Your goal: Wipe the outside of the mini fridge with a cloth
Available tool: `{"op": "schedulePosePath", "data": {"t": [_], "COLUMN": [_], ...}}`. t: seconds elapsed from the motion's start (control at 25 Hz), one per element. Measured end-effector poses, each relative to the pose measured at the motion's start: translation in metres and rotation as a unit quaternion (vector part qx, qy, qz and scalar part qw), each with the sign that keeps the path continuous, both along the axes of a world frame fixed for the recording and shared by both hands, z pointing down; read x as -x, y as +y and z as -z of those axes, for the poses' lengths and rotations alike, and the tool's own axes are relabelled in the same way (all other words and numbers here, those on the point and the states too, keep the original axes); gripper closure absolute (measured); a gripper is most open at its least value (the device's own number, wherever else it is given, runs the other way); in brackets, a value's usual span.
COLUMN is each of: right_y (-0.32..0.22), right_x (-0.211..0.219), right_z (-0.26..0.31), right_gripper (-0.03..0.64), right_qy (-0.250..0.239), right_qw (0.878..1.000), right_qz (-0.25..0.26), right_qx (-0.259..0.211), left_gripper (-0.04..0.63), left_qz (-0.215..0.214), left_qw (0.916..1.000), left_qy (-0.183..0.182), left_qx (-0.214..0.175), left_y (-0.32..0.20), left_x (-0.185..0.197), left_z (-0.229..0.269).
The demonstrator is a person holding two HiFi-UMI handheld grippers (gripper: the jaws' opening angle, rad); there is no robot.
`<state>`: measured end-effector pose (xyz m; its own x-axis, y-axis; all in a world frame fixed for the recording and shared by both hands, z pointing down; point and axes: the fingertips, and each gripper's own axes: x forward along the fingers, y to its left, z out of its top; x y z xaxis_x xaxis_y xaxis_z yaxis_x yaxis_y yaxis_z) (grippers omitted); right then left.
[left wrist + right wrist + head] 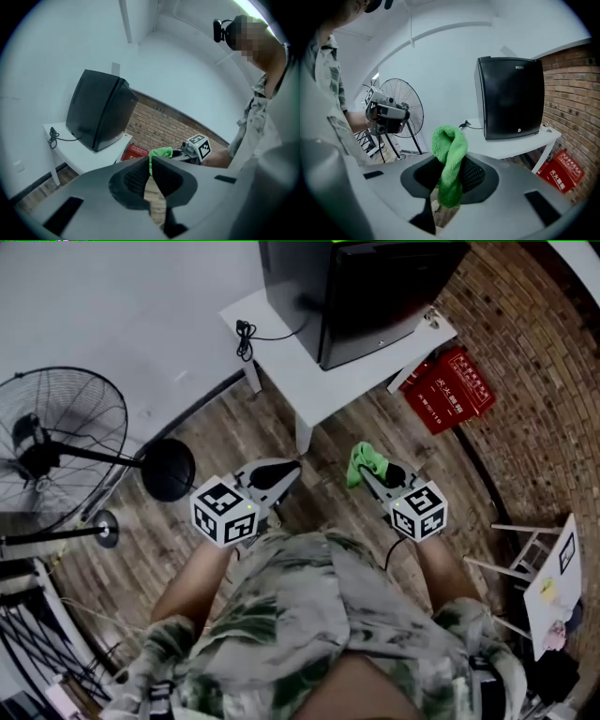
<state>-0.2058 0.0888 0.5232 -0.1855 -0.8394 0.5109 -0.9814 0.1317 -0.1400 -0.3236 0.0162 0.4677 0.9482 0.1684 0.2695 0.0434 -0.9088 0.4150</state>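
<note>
Head view showed the boxy black mini fridge standing on a low white counter against the wall, well apart from both tools, which the person held low in front of the body over the wooden floor. The right tool was clamped on a folded green terry cloth, whose loop stood up above its jaws. The left tool had its jaws drawn together with nothing between them.

By my reading the wiping had not begun: the cloth was in hand but touched no face of the fridge, so the top, the sides and the door were all left to do.

Counted: one fridge, one cloth, two tools and one counter. Off to the side stood one black pedestal fan and one flat red box by the brick wall.
</note>
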Motion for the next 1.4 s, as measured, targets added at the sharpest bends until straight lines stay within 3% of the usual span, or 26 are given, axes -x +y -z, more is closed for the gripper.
{"op": "schedulePosePath", "data": {"t": [0.44, 0.92, 1.4], "right_y": [0.115, 0.173, 0.227], "right_x": [-0.024, -0.026, -0.058], "right_z": [0.016, 0.030, 0.036], "right_gripper": [0.503, 0.505, 0.505], "right_qy": [-0.025, -0.013, -0.004], "right_qw": [0.998, 0.996, 0.997], "right_qz": [0.051, 0.061, 0.046], "right_qx": [-0.041, -0.058, -0.062], "left_gripper": [0.569, 0.569, 0.569], "left_qz": [0.044, 0.017, -0.011], "left_qw": [0.9984, 0.9974, 0.9980], "left_qy": [-0.036, -0.068, -0.055], "left_qx": [0.001, -0.015, -0.027], "left_y": [0.131, 0.199, 0.243], "left_x": [-0.032, -0.041, -0.089], "left_z": [-0.020, -0.033, -0.027]}}
